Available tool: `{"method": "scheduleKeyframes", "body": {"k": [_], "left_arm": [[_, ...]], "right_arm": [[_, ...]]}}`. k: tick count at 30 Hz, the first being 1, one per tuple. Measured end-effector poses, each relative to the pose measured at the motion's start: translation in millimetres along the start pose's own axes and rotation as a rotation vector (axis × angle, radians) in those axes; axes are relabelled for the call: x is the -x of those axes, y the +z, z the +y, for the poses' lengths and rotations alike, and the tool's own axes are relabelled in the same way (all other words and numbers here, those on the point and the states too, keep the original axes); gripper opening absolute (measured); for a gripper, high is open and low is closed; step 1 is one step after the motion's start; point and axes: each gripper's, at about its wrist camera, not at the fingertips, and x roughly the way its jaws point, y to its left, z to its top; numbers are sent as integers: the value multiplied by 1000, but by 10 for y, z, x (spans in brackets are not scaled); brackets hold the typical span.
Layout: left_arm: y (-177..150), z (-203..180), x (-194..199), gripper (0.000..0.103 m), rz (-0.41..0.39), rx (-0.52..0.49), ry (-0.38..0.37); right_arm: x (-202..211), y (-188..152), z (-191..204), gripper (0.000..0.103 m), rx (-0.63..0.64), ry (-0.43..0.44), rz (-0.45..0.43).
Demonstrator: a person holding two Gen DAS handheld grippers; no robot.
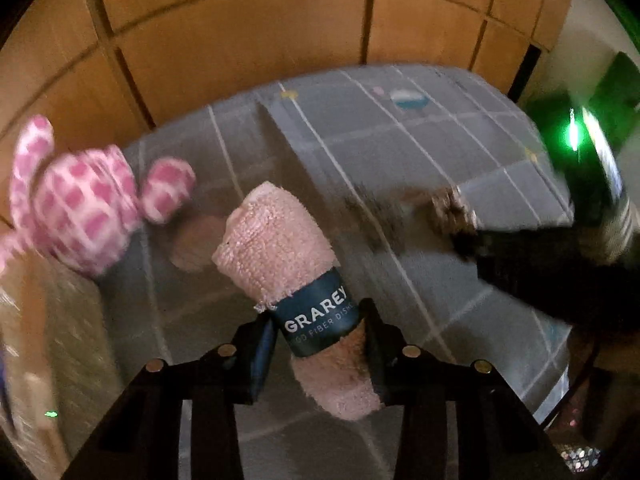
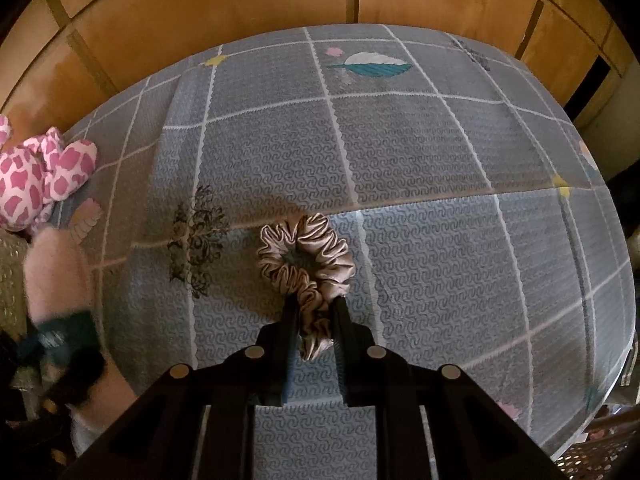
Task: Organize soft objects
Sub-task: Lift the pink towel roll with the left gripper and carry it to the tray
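At the far left, a pink-and-white plush toy is seen lying at the edge of the grey checked bedcover. Next to it, the left gripper is clamped on a rolled pink dishcloth, gripped at its dark blue paper band and held clear above the cover. Further right, the right gripper is closed tight on a beige satin scrunchie, whose loop is held over the bedcover.
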Motion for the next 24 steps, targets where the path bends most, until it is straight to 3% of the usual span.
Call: {"method": "scheduleKeyframes", "body": {"k": [7,14,24], "left_arm": [[407,427,402,40,-91,44,64],[692,1233,762,40,-149,193,147],[551,2238,1200,40,-202,351,261]], "right_arm": [[5,-7,24,16,12,-9,-4],[6,-5,38,16,25,-15,-4],[3,-2,34,16,39,-19,-4]]}}
